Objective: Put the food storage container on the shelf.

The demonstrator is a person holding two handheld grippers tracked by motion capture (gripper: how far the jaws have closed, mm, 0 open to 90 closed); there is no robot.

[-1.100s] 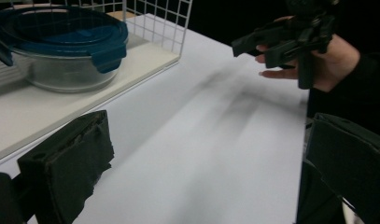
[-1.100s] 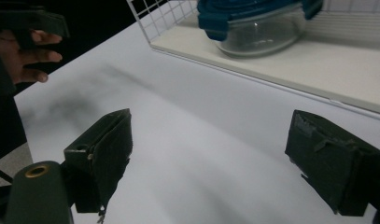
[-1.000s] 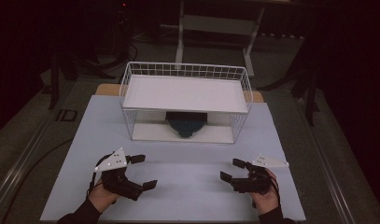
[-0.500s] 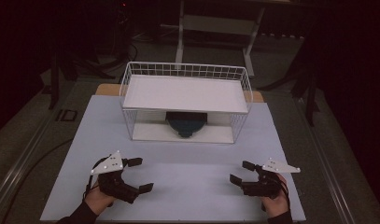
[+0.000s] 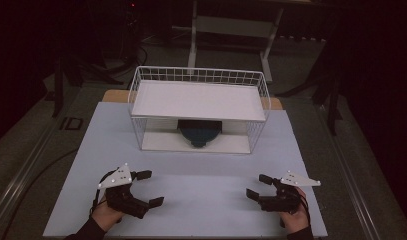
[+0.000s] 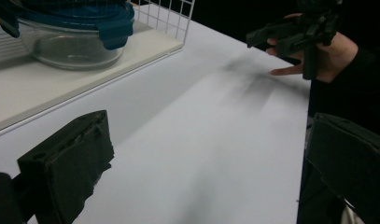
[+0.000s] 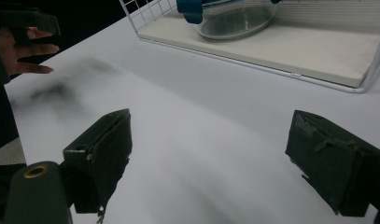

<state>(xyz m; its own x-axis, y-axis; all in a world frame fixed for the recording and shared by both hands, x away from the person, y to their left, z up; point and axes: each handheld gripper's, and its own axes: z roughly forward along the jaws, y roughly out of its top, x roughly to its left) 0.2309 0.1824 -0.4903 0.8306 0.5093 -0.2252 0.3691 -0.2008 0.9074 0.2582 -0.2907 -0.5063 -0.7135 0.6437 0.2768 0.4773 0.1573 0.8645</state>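
Round glass bowl (image 6: pixel 71 42) with a blue clip-on lid (image 6: pixel 80 16), sitting on the low white shelf (image 5: pixel 196 142) inside the white wire basket rack (image 5: pixel 198 77), at the far middle of the table. Seen in the high view as a dark blue shape (image 5: pixel 200 132) under the rack's flat white top board (image 5: pixel 198 100). Seen too in the right gripper view (image 7: pixel 236 18), near the left end of that shelf. Nothing touching the bowl.

Well apart from the bowl, on the near side: left gripper (image 5: pixel 147 188) at the near left, black jaws spread wide, nothing between them, just bare table. Held by the left hand (image 5: pixel 107 215). Grey three-cornered plate (image 5: pixel 116 176) on top.

Right gripper (image 5: pixel 258 185) at the near right, black jaws spread wide too, nothing pinched. Held by the right hand (image 5: pixel 296 220), with its own grey plate (image 5: pixel 300 179) on top.

Both grippers pointing in toward each other, low over the pale blue-white table top (image 5: pixel 206 180). Dark floor (image 5: pixel 36 145) all around the table.
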